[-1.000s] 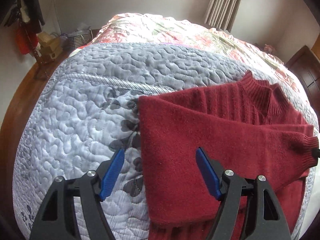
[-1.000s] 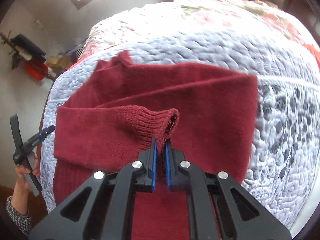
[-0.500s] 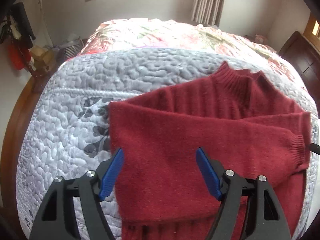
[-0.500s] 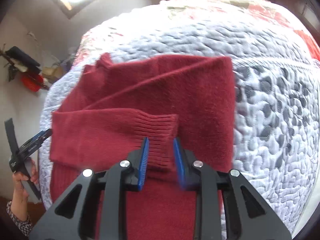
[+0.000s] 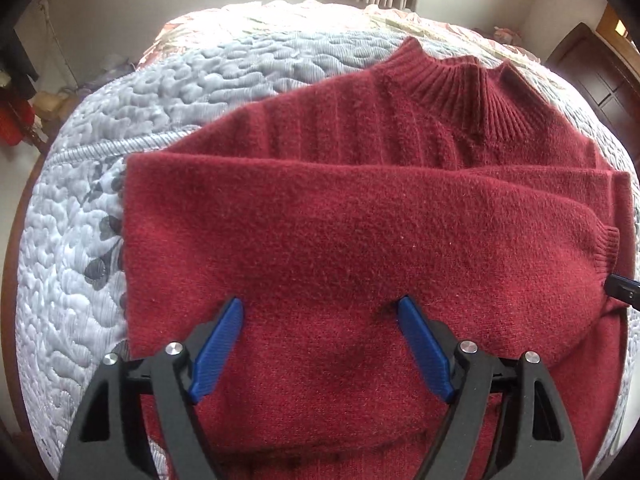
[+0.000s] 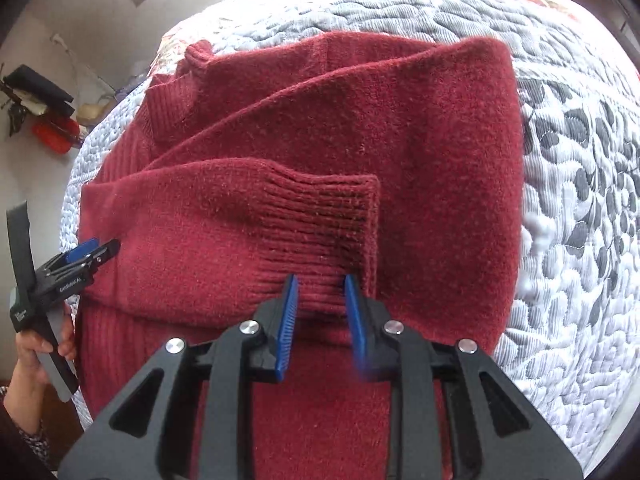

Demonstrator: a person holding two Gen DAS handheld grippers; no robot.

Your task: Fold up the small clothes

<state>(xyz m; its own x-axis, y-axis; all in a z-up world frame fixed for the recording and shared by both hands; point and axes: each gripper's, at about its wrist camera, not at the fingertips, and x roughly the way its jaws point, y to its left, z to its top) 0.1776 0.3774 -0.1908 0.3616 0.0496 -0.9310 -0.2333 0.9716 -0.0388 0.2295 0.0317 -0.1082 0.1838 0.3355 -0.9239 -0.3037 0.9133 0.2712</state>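
Note:
A dark red knitted sweater (image 5: 360, 208) lies flat on the bed, ribbed collar (image 5: 460, 76) away from me, both sleeves folded across the body. In the left wrist view my left gripper (image 5: 322, 308) hovers open over the sweater's lower part, nothing between its blue pads. In the right wrist view my right gripper (image 6: 320, 284) stands open with its pads either side of the near edge of the ribbed sleeve cuff (image 6: 332, 224), which lies flat on the sweater (image 6: 420, 128). The left gripper (image 6: 94, 252) also shows at the sweater's left edge, held by a hand (image 6: 36, 356).
A pale blue quilted bedspread (image 5: 80, 248) with dark leaf prints (image 6: 592, 152) covers the bed; a floral quilt (image 5: 280, 12) lies beyond. Clutter with a red item (image 6: 54, 136) sits on the floor at left. Dark wooden furniture (image 5: 592, 68) stands at right.
My right gripper opened and let go of the sleeve cuff, which now lies flat. My left gripper moved right over the sweater and closer to it, staying open.

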